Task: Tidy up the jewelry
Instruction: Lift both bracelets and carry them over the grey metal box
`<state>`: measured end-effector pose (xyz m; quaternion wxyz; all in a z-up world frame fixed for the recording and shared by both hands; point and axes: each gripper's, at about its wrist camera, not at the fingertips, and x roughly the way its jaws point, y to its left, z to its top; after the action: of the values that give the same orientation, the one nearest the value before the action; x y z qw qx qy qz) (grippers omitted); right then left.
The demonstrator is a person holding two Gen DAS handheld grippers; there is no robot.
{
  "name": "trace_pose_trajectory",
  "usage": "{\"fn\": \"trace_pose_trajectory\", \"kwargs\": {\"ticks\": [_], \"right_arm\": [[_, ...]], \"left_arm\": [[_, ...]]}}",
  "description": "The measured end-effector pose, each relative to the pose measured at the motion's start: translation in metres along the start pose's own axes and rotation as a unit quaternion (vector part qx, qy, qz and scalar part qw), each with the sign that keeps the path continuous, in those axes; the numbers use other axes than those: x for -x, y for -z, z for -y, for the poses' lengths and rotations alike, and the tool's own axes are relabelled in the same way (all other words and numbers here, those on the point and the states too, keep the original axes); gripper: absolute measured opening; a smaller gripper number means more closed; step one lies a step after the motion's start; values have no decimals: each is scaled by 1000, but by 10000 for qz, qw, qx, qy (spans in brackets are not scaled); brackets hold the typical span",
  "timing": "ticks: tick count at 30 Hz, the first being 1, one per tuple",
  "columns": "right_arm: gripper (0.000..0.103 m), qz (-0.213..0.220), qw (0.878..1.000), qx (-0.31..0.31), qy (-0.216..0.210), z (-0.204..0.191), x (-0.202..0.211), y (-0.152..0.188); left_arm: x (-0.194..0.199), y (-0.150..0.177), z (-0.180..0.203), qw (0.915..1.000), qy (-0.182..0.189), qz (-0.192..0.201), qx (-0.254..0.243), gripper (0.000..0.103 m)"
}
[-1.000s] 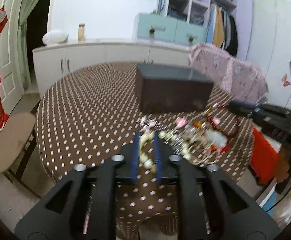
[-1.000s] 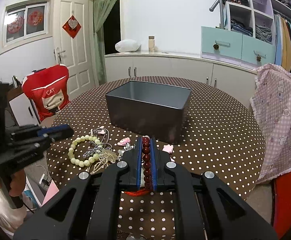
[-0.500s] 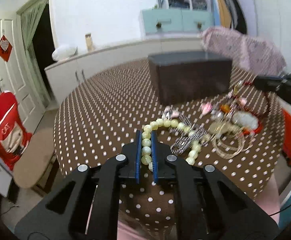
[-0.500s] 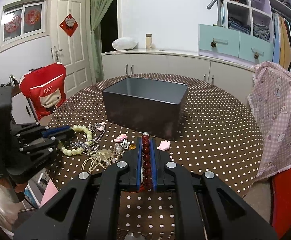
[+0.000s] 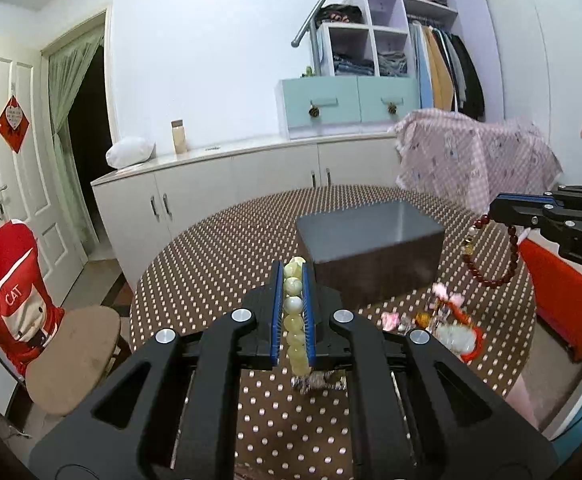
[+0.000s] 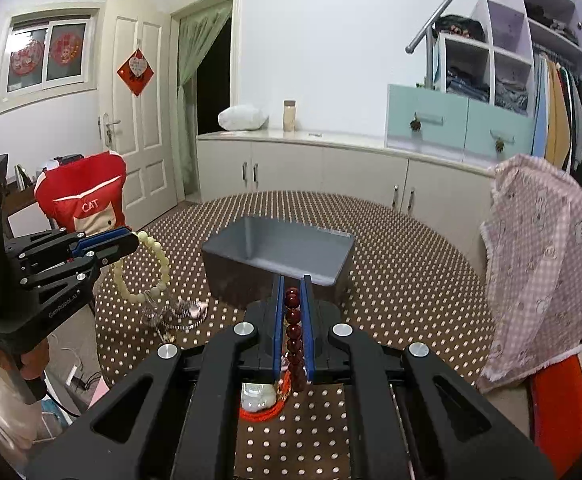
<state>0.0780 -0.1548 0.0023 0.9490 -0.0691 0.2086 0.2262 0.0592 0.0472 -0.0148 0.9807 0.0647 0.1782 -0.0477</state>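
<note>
The pale bracelet [image 5: 293, 312] is running lengthwise between the left gripper [image 5: 292, 276]'s pads, which are clamping it; its loop is dangling above the table [image 6: 403, 280], a blurred chain [image 6: 179, 314] trailing below. The right gripper [image 6: 291, 286] is pinching the red bracelet [image 6: 293, 332], partly hidden behind its fingers. The open bin [image 6: 279, 258] is sitting just ahead, its long axis across.

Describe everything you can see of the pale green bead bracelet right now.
The pale green bead bracelet is a closed loop of round, glossy, jade-like beads. The left claw is shut on one stretch of it; the rest hangs free in the air above the dotted tablecloth. A tangled silvery chain dangles from its lowest beads.
</note>
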Motion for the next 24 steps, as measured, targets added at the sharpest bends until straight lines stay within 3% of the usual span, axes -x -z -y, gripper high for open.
{"fn": "trace_pose_trajectory", "kwargs": {"ticks": [13, 24], "right_arm": [[7, 125, 9999, 19, 43, 7, -10, -49], [7, -435, 9988, -164, -145, 19, -66, -61]], "left_arm": [[-6, -50, 4, 9989, 239, 313, 250, 10], [-81, -60, 9, 9971, 209, -486, 543, 10]]}}
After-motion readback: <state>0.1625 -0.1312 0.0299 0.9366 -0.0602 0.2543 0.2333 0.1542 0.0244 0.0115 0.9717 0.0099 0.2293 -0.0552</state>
